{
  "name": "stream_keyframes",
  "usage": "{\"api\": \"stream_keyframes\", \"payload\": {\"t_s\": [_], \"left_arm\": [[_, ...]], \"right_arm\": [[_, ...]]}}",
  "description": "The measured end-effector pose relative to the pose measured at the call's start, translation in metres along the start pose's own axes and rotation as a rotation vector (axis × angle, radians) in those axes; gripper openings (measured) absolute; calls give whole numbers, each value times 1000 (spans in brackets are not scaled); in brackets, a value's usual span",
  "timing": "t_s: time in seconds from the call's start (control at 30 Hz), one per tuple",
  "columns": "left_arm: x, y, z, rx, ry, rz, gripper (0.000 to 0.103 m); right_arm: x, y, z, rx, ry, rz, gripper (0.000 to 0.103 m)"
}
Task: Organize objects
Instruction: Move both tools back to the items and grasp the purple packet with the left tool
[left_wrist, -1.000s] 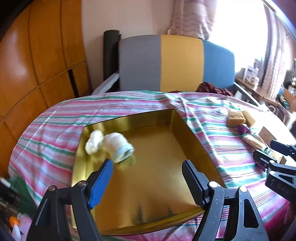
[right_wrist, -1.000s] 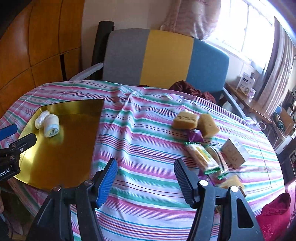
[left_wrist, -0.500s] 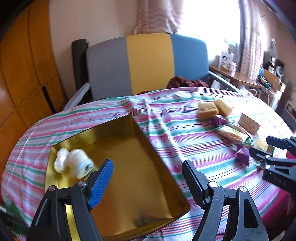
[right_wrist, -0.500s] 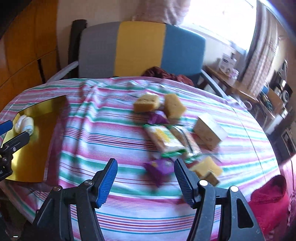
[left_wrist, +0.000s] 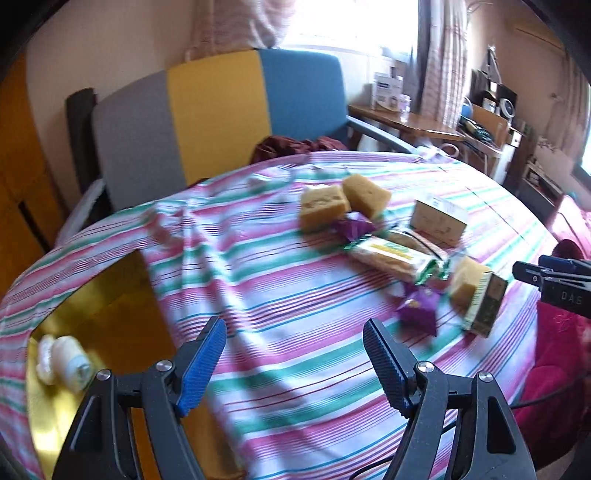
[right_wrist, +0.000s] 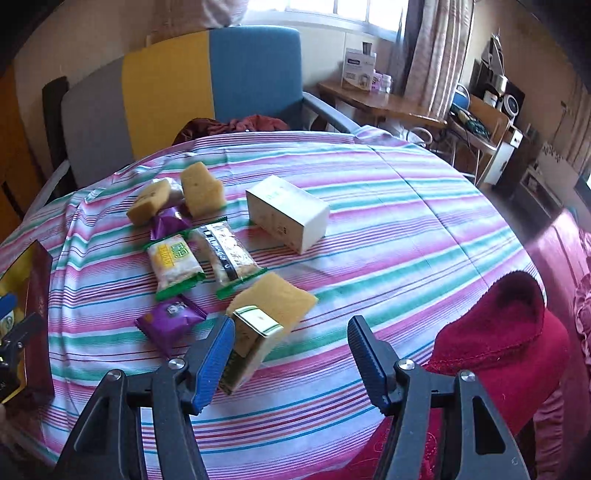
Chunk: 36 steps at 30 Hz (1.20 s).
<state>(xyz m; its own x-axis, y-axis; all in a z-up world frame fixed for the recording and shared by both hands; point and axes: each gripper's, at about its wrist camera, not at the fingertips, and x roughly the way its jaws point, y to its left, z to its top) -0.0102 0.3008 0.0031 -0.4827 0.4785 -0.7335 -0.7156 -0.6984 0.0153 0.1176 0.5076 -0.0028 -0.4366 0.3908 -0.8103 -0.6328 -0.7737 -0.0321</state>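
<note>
At the tabletop's left edge sits the shiny gold rectangular tray (left_wrist: 110, 314), already holding two small white wrapped rolls (left_wrist: 62, 360), so I take it as the collecting place. My left fingers (left_wrist: 291, 363) stand apart over bare striped cloth (left_wrist: 295, 295), empty. The loose snacks lie toward the right edge: my right fingers (right_wrist: 290, 356), also apart and empty, hover just beside the yellow sponge-like block with a green-and-white paper band (right_wrist: 266, 317), possibly touching it.

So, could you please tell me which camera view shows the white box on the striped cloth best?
The right wrist view: the white box lies near the middle of the picture, sharp, with its top and two sides fully visible. The left wrist view shows the same box farther off, blurred, and partly behind the wrapped snack bars.
</note>
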Motion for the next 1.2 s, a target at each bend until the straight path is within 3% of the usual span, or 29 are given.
{"api": "stream_keyframes", "payload": {"t_s": [0.53, 0.87, 0.97, 1.03, 1.2], "left_arm": [[68, -97, 5, 230, 76, -164, 77], [111, -113, 11, 230, 142, -183, 77], [121, -113, 11, 216, 165, -205, 67], [125, -112, 9, 206, 184, -232, 46], [115, -105, -4, 204, 160, -245, 43]], "right_arm": [[14, -34, -2, 219, 37, 163, 65], [18, -35, -3, 227, 57, 194, 65], [19, -35, -3, 227, 64, 197, 65], [19, -34, -3, 224, 67, 198, 65], [22, -31, -2, 205, 82, 194, 65]]}}
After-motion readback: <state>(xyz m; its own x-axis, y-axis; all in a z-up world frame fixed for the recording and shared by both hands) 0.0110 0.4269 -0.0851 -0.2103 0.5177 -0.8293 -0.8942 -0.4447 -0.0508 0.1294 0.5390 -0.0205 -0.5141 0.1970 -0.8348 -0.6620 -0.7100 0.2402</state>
